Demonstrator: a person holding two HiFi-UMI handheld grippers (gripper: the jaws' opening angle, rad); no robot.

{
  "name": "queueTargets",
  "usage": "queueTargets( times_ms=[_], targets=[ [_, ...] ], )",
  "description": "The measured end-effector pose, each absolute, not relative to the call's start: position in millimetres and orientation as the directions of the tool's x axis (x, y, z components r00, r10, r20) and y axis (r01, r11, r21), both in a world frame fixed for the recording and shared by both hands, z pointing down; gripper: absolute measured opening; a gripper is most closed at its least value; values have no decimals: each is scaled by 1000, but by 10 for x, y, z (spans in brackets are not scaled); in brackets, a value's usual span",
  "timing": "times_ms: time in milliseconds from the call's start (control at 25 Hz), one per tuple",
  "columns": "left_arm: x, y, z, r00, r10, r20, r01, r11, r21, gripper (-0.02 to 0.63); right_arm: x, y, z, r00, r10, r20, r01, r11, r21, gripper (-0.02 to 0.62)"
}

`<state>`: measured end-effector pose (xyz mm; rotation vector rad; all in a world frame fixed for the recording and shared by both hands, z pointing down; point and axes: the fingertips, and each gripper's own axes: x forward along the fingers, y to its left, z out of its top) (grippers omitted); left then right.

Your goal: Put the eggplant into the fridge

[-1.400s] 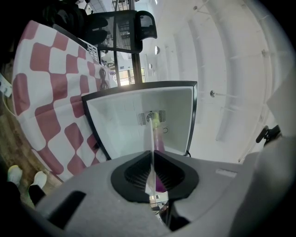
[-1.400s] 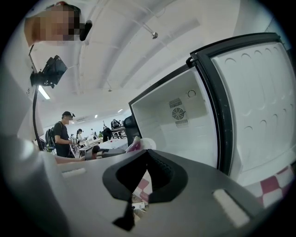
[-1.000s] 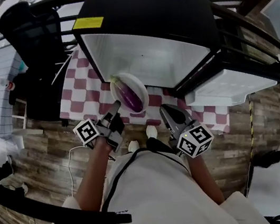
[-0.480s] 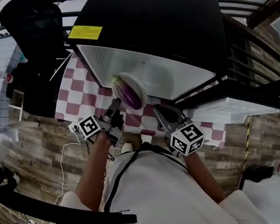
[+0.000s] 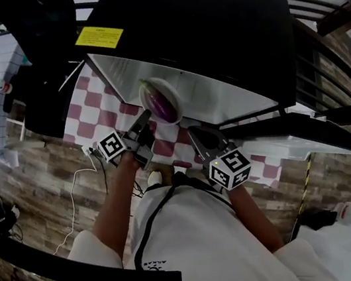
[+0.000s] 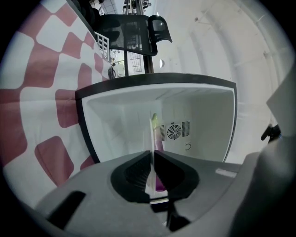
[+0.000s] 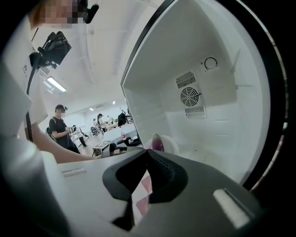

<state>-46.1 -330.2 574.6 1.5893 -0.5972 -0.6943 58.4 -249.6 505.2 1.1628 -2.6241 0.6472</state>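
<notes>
Head view, with both gripper views. We see a black fridge (image 5: 195, 25) standing open on a red-and-white checked cloth (image 5: 93, 110); its white interior faces the person, and a round fan vent (image 6: 174, 131) sits in its back wall.

The left gripper (image 5: 145, 118) has its jaws closed on the rim of a white plate (image 5: 173, 96). In the left gripper view we see this plate edge-on, as a thin pale line pinched between the two dark pads (image 6: 138, 173). The eggplant (image 5: 159, 103), purple with a green stem end, lies on the plate, and we place both at the open front of the fridge, above the cloth.

The right gripper (image 5: 189, 129) is just beside the plate, on the person's right, apart from it. We read its jaws as closed together with nothing between them; beyond their tips we see the eggplant on its plate against the white fridge wall.

A black office chair (image 5: 40, 19) stands behind the fridge, on the left in the head view.
</notes>
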Motion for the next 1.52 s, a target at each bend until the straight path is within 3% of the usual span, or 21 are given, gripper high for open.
queueTargets(
  times_ms=[1200,1520],
  targets=[
    [-316,-4031,6276,661,-745,-90,18,-105,994,28,726,-2570,5259,-646,-637,421,-762,570,-306,6],
    [-265,-4226,6486,665,-747,-5,-64,-64,996,29,796,-2622,5267,-634,-645,426,-772,558,-305,6]
  ],
)
